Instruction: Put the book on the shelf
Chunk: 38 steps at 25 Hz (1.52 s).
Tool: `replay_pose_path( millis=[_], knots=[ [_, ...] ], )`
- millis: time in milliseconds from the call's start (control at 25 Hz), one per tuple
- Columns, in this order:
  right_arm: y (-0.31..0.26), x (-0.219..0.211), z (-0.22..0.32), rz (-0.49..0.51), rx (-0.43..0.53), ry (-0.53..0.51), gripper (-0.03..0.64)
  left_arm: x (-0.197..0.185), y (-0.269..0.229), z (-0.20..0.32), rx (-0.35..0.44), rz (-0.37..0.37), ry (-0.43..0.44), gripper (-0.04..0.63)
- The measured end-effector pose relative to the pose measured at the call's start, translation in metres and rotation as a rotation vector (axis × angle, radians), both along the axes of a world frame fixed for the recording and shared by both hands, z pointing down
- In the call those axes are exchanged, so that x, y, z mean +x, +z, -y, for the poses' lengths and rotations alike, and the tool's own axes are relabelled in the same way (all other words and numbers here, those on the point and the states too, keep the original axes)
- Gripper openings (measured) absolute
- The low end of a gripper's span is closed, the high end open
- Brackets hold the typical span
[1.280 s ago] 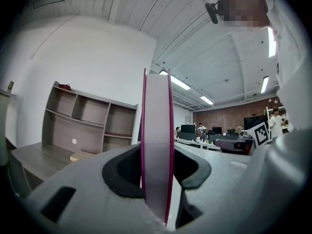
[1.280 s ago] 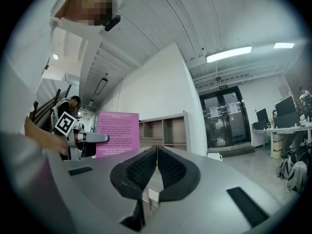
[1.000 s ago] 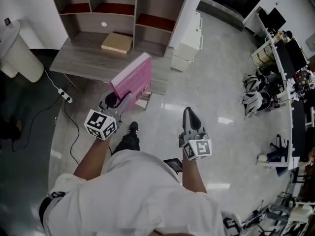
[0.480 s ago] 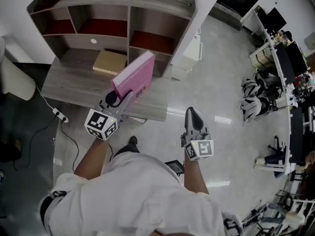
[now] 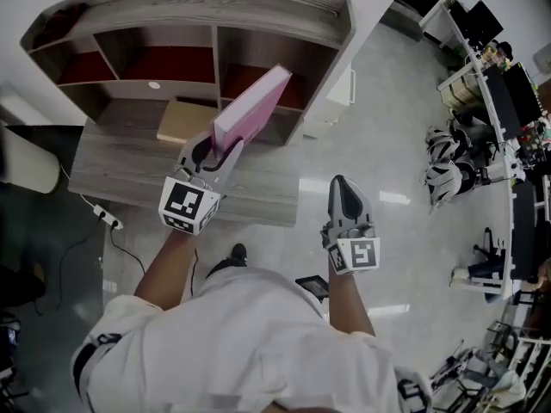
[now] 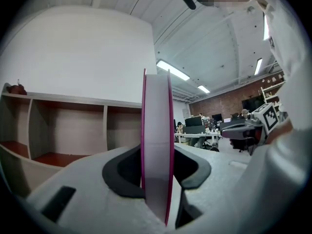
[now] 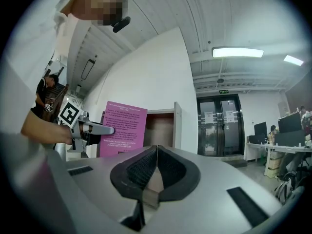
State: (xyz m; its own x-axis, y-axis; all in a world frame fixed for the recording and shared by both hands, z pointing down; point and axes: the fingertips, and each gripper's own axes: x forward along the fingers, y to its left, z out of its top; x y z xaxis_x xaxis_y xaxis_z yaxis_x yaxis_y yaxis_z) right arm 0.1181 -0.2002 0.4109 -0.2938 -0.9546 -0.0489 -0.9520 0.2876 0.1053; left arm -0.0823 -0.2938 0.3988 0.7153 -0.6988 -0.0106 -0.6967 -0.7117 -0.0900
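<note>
Against the white wall stands one grey wooden shelf unit (image 5: 258, 7) on a grey wood-grain desk (image 5: 129, 175). Its upper row shows three open bays side by side, each with a red-brown floor. One flat tan cardboard box (image 5: 185, 120) lies on the desk top below the bays, just left of the book.

Count: one pink hardback book (image 5: 254, 106), one box, two grippers.

Left gripper (image 5: 217, 151): jaws clamped on the book's near end, one pad pressing each cover, as its own view shows edge-on. The book stands on edge and slants up and away over the desk. In the head view its far end overlaps the right-hand bay; whether it has entered that bay cannot be told.

Right gripper (image 5: 343, 183): jaws pressed together with nothing between them, held off the desk's front edge over the pale glossy floor.

Change since a second ago: the book was then over the desk's front corner, well short of the bays; it now sits over the desk top, up against the shelf front. Both grippers have moved towards the shelf, and the grip on the book is unchanged
</note>
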Motion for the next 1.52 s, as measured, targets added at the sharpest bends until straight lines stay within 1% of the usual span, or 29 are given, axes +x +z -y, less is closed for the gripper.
replay_pose_path(
  millis=[240,360,520,600,800,920,1080,1240,1520],
  knots=[
    [-0.014,0.008,0.017,0.007,0.029,-0.011,0.015,0.018,-0.017,0.027,0.068,0.063,-0.01,0.149],
    [-0.015,0.018,0.021,0.02,0.035,-0.016,0.015,0.026,-0.019,0.037,0.079,0.086,-0.028,0.149],
    [-0.013,0.034,0.028,0.026,0.04,-0.035,0.015,0.037,-0.015,0.048,0.1,0.163,-0.075,0.149],
    [-0.013,0.044,0.033,0.029,0.039,-0.045,0.015,0.044,-0.012,0.052,0.098,0.194,-0.098,0.149],
    [-0.021,0.066,0.041,0.033,0.053,-0.062,0.015,0.063,-0.005,0.062,0.083,0.245,-0.131,0.149],
    [-0.022,0.074,0.042,0.035,0.055,-0.069,0.015,0.073,0.004,0.071,0.054,0.281,-0.156,0.149],
    [-0.016,0.085,0.041,0.058,0.032,-0.072,0.015,0.083,0.007,0.083,0.004,0.296,-0.177,0.149],
    [-0.014,0.096,0.038,0.074,0.019,-0.06,0.015,0.091,0.008,0.095,-0.032,0.285,-0.19,0.149],
    [-0.013,0.107,0.031,0.076,0.01,-0.046,0.015,0.112,0.003,0.119,-0.009,0.289,-0.18,0.15]
  ],
)
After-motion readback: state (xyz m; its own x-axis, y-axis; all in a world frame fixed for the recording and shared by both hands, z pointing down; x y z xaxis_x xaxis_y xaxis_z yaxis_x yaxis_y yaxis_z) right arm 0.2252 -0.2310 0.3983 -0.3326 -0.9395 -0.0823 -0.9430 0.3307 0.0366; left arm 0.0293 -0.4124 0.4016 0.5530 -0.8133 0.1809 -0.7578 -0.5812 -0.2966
